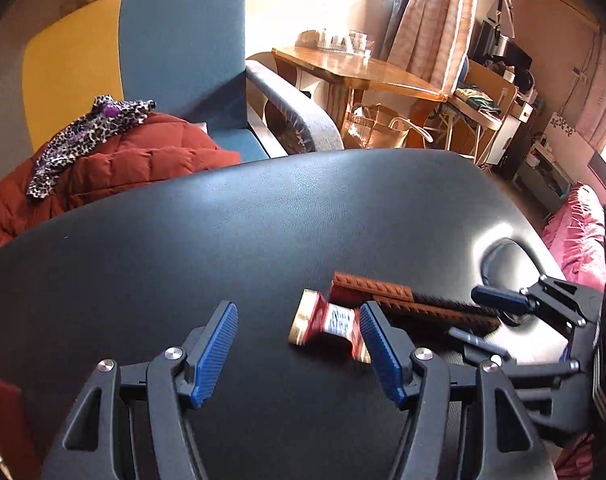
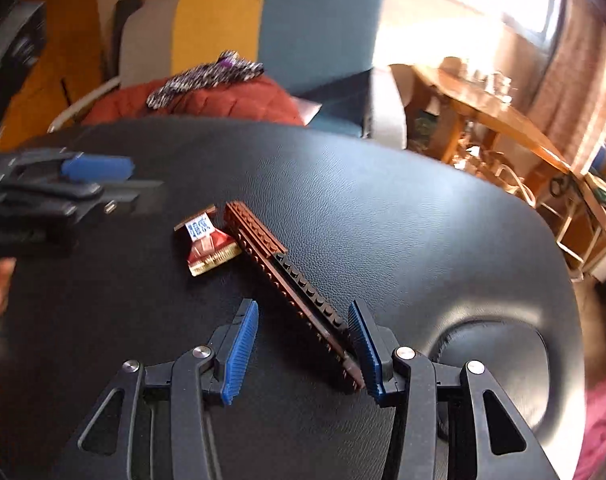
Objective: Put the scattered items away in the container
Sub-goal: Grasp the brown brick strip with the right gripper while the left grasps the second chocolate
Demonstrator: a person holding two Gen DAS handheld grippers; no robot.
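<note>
A red and gold snack packet lies on the black leather table. Beside it lies a long brown and black brick bar. My left gripper is open low over the table, the packet just inside its right finger. My right gripper is open, with the near end of the brick bar between its fingers, close to the right one. Each gripper shows in the other view: the right one, the left one. No container is in view.
A blue and yellow armchair with a red quilted jacket and a leopard-print cloth stands behind the table. A wooden table and clutter sit at the back right. The table has an oval hollow at its right.
</note>
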